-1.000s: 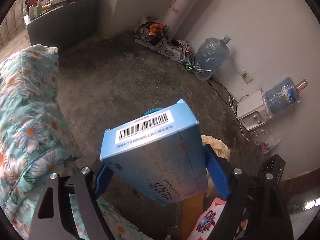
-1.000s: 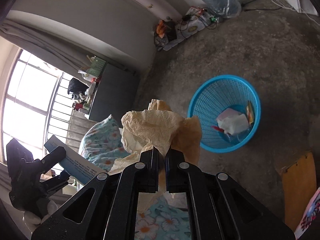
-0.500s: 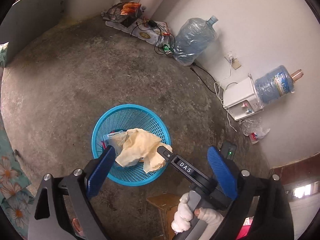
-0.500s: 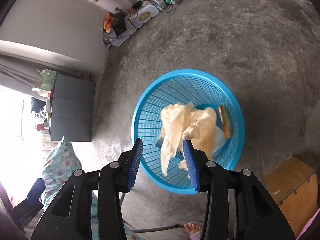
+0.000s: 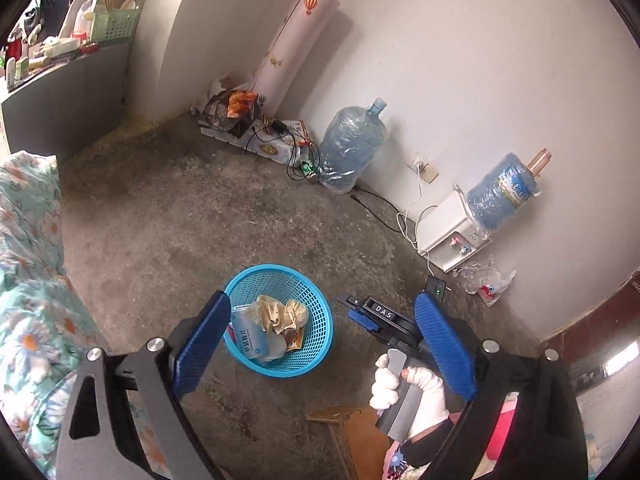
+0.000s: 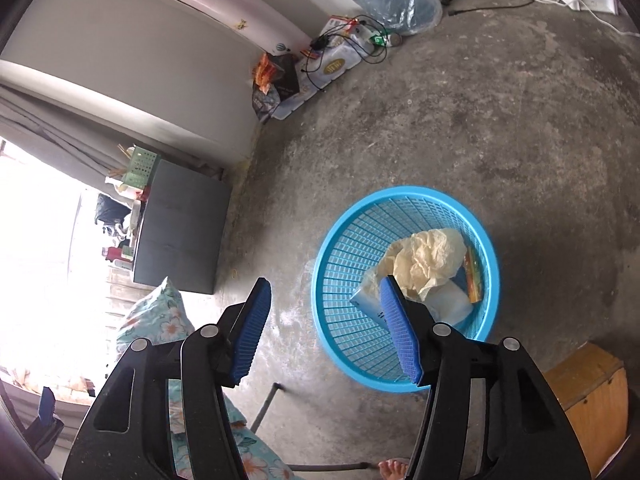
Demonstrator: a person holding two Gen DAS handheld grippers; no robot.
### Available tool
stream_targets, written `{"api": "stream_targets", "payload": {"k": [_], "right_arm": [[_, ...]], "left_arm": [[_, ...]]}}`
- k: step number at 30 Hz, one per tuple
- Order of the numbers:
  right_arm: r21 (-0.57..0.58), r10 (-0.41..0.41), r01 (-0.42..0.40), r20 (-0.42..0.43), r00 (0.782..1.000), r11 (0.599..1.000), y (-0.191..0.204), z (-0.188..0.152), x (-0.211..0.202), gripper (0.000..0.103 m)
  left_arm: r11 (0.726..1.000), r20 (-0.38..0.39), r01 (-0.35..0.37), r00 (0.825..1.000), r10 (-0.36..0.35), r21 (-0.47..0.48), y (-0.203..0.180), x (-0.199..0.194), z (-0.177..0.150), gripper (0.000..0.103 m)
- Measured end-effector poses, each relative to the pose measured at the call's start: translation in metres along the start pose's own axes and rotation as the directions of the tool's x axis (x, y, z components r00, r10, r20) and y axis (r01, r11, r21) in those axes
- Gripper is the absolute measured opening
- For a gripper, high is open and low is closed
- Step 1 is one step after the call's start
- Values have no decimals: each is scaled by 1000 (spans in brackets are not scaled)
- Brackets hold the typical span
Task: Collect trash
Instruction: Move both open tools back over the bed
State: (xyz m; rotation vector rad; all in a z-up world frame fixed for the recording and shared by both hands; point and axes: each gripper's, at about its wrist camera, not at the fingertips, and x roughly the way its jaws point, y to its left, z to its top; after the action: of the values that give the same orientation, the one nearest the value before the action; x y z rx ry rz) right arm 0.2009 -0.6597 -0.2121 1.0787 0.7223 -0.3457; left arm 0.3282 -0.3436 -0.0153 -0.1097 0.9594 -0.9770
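Observation:
A blue mesh basket (image 5: 316,344) stands on the concrete floor. In it lie crumpled tan paper (image 5: 276,312), a light blue carton (image 5: 248,338) and some wrappers. My left gripper (image 5: 323,298) hovers above the basket, open wide and holding nothing. In the right wrist view the same basket (image 6: 332,320) sits below and to the right, with the tan paper (image 6: 428,256) and the carton (image 6: 366,300) inside. My right gripper (image 6: 324,282) hangs over the basket's near rim. Its jaws are opening, with nothing between them. A white-gloved hand (image 5: 412,392) grips its handle.
A wooden stool (image 5: 352,428) stands close to the basket on the near right. Flowered bedding (image 5: 28,280) lies at the left. Along the wall are a water jug (image 5: 352,152), a dispenser (image 5: 452,236), cables and boxes (image 5: 260,136). A dark cabinet (image 6: 180,232) stands by the window.
The left gripper let go of the blue carton and the right let go of the tan paper; both now lie in the basket. The left gripper has pulled back up.

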Motion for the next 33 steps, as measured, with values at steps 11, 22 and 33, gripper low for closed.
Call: {"api": "stream_targets", "payload": {"k": [11,22,33], "right_arm": [[-290,114,-106,11,993,951,94,-60,-98,55],[-572,303,-405,-269,914,713,212,-205,-161,58],[-452,252,-574,-592,766,682,275,-362,-117,58]], "left_arm": [[993,348,-116,932,102,20,25,-256,-100,91],[818,475,-510,669,572,-266,72,-453,-297,91],[757,461,-477,603,651,-447,97,-515,-402,91]]}}
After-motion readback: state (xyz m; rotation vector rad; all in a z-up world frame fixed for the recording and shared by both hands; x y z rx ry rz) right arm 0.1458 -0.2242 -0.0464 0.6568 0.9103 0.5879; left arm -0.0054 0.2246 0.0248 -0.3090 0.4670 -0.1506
